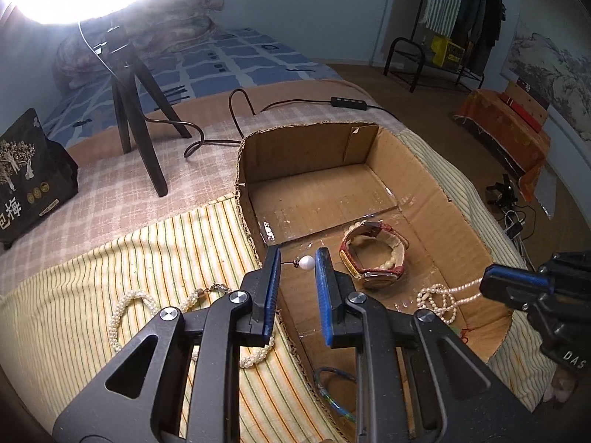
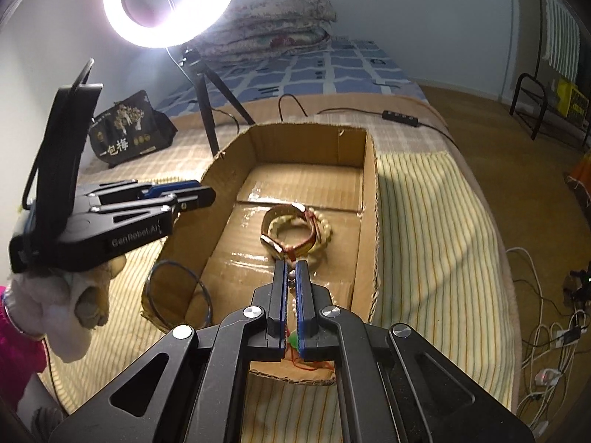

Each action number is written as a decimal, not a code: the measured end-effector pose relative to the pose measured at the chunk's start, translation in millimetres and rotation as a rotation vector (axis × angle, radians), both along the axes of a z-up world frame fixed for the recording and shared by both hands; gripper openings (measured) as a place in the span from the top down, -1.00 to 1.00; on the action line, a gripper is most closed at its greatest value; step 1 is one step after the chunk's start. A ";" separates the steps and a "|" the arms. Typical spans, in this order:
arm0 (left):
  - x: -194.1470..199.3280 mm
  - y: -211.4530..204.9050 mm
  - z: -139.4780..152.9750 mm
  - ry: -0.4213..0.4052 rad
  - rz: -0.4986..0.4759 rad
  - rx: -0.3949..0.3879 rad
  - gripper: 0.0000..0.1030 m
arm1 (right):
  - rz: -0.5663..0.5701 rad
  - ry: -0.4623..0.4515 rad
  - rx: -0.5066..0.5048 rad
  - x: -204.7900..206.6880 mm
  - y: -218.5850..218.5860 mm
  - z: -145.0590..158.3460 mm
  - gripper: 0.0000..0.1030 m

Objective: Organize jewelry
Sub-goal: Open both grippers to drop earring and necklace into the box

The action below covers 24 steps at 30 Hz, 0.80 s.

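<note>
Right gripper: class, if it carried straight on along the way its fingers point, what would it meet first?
Probably the watch lying in the cardboard box, just beyond the right gripper, which is shut on a pearl strand. Depth is uncertain.

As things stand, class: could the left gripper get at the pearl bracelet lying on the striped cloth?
Probably not yet: the left gripper already holds a pearl earring. Otherwise the bracelet lies uncovered just beside it.
</note>
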<state>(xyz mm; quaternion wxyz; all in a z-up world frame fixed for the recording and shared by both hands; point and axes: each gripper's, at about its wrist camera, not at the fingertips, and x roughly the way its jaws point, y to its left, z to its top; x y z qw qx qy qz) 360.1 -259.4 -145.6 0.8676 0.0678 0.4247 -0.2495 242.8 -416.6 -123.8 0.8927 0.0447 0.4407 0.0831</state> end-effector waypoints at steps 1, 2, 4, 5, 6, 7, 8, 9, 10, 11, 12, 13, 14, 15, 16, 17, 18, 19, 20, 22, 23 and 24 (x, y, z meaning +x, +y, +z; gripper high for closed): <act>-0.6 -0.3 0.4 -0.003 -0.002 0.000 0.66 | 0.001 0.002 0.000 -0.4 0.6 -1.2 0.95; -1.3 -0.9 1.0 -0.005 -0.003 0.002 0.66 | 0.003 0.006 0.000 -0.1 1.7 -2.4 0.95; -2.2 -2.6 1.5 -0.005 -0.007 0.003 0.66 | 0.005 0.011 0.000 -0.1 2.6 -3.8 0.95; -2.6 -3.4 1.6 -0.003 -0.008 0.003 0.65 | 0.006 0.013 0.000 -0.2 3.3 -4.0 0.95; -2.9 -4.4 1.6 -0.001 -0.009 0.004 0.65 | 0.008 0.015 0.000 -0.2 4.1 -4.1 0.95; -3.1 -4.8 1.6 0.003 -0.010 0.004 0.65 | 0.011 0.017 -0.001 -0.3 4.4 -4.1 0.95; -3.2 -5.2 1.7 0.006 -0.011 0.004 0.61 | 0.013 0.018 -0.004 -0.5 5.0 -4.0 0.95; -3.5 -5.3 2.0 0.007 -0.012 0.002 0.52 | 0.016 0.014 -0.006 -1.4 5.6 -3.4 0.95; -4.0 -5.1 2.7 0.005 -0.011 -0.001 0.23 | 0.019 0.014 -0.009 -1.6 6.1 -3.3 0.95; -5.0 -4.6 4.2 -0.002 -0.009 -0.006 0.02 | 0.020 0.015 -0.012 -1.8 6.6 -3.0 0.94; -6.1 -4.0 5.7 -0.009 -0.008 -0.011 -0.02 | 0.020 0.015 -0.014 -2.0 6.9 -2.6 0.84; -5.8 -3.4 6.1 -0.010 -0.007 -0.013 -0.04 | 0.019 0.015 -0.015 -2.6 7.1 -2.7 0.74; -5.7 -3.2 6.6 -0.008 -0.006 -0.012 -0.04 | 0.017 0.013 -0.016 -2.8 7.1 -2.3 0.47; -5.5 -2.5 7.5 -0.007 -0.002 -0.012 -0.04 | 0.013 0.005 -0.017 -3.5 7.2 -1.2 0.15; -5.4 -1.4 8.3 -0.006 0.000 -0.014 -0.05 | 0.010 -0.001 -0.020 -4.6 6.8 -0.5 0.01; -5.6 0.0 9.3 -0.006 0.003 -0.018 -0.09 | 0.002 -0.012 -0.029 -6.0 7.0 1.4 -0.19; -6.0 1.5 10.5 -0.008 0.007 -0.021 -0.14 | -0.005 -0.019 -0.038 -6.9 7.5 2.6 -0.33; -6.5 2.9 11.7 -0.011 0.010 -0.022 -0.22 | -0.011 -0.023 -0.046 -7.6 7.8 3.3 -0.39; -6.9 4.8 13.1 -0.015 0.014 -0.024 -0.24 | -0.015 -0.026 -0.055 -8.3 8.5 4.2 -0.41; -7.7 8.1 15.6 -0.018 0.018 -0.025 -0.25 | -0.012 -0.024 -0.058 -8.8 10.4 4.9 -0.42; -7.9 9.2 16.6 -0.019 0.020 -0.025 -0.25 | -0.012 -0.022 -0.060 -8.8 11.3 4.9 -0.42; -8.6 11.3 18.4 -0.021 0.023 -0.025 -0.25 | -0.013 -0.019 -0.063 -9.0 12.5 5.0 -0.43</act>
